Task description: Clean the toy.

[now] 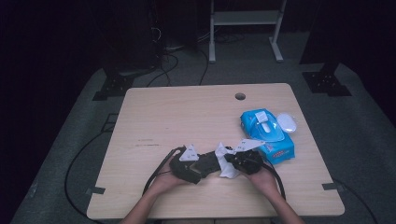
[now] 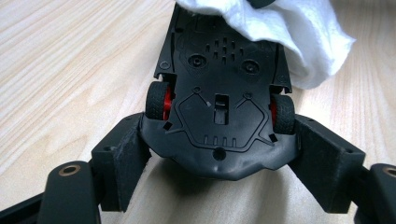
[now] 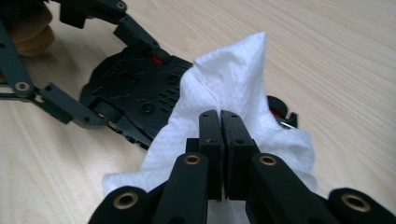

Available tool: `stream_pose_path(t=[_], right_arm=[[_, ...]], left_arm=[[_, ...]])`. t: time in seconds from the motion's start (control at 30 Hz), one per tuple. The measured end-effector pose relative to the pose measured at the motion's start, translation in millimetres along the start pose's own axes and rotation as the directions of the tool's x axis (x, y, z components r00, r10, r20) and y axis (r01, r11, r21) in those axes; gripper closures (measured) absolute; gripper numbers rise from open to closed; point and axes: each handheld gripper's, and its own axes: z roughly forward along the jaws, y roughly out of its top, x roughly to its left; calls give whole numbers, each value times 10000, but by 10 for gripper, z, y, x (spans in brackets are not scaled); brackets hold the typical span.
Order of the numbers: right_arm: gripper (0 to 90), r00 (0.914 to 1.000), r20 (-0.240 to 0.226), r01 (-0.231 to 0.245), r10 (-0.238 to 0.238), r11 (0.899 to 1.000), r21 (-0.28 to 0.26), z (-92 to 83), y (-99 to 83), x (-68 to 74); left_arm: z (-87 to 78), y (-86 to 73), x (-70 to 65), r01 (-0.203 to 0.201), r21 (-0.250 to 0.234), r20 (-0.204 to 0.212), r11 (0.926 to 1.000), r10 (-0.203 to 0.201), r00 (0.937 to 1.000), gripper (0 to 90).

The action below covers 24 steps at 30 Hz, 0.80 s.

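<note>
A person sits at a pale wooden surface [image 1: 187,116] in a dark room, with a two-fingered gripper in each hand.

The left gripper [image 2: 219,149] has its fingers closed on a black toy car [image 2: 219,98], one finger pressed against each side of one end of the car. The car lies upside down between the fingers, so its flat black underside faces the camera. Two black wheels with red hubs sit just beyond the fingertips, one on each side.

The right gripper [image 3: 219,123] has its fingers shut tight together on a white wipe [image 3: 233,93]. The wipe bunches up around the fingertips and rises to a point beyond them. It is draped over the far end of the car, the end away from the left gripper's fingers. In the right gripper view, the car's black underside shows to the left of the fingers, and part of a red-hubbed wheel shows to their right, past the wipe.

From the high view, the two grippers meet near the front edge of the surface, with the car and wipe between them. A blue wipes pack [image 1: 267,135] lies just beyond the right gripper, its lid open.
</note>
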Motion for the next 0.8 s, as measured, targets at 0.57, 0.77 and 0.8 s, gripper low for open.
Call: stream_pose_path(t=[0.57, 0.77, 0.8], right_arm=[[874, 9962, -737, 467, -464, 9989, 19, 176, 134, 270], [873, 9863, -1478, 736, -737, 9973, -65, 320, 228, 436], [874, 9874, -1386, 757, -759, 9971, -69, 323, 232, 434]], left_arm=[[39, 38, -56, -156, -47, 36, 9999, 156, 9999, 236], [57, 62, -124, -448, 40, 12, 9990, 448, 9990, 236], [53, 59, -121, -457, 51, 10, 9989, 457, 9990, 236]])
